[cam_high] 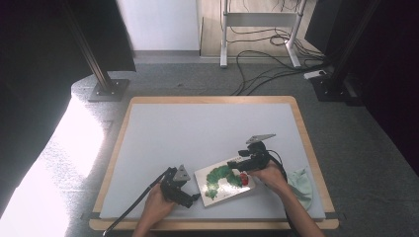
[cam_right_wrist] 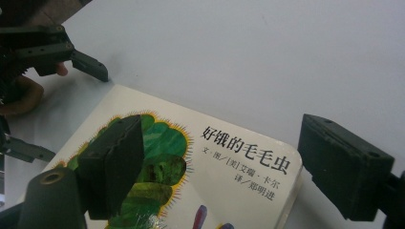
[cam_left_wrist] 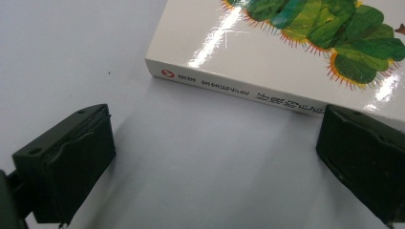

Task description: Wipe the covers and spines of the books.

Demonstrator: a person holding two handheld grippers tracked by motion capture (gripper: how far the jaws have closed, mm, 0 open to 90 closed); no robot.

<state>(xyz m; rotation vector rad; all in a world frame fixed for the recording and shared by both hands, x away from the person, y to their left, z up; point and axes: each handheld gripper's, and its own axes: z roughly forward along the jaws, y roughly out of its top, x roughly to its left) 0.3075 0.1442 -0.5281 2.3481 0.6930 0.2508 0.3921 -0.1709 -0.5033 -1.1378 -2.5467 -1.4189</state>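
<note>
A picture book [cam_high: 225, 181] with a white cover and a green caterpillar lies flat on the pale mat [cam_high: 207, 128], near the front edge. My left gripper [cam_high: 193, 199] sits low on the mat at the book's spine [cam_left_wrist: 248, 93]. It is open [cam_left_wrist: 215, 157], with bare mat between its jaws and one jaw close to the spine's end. My right gripper [cam_high: 233, 162] hovers at the book's far right corner, open [cam_right_wrist: 219, 167]. One of its jaws is over the cover [cam_right_wrist: 191, 171] and the other is past the book's edge. A finger [cam_right_wrist: 86, 64] of the left gripper shows beyond the book.
A crumpled green cloth [cam_high: 301, 182] lies at the mat's right front, beside my right forearm. The wooden table rim [cam_high: 113, 148] frames the mat. Black stands [cam_high: 106, 86] and cables [cam_high: 267, 69] are on the floor beyond the table.
</note>
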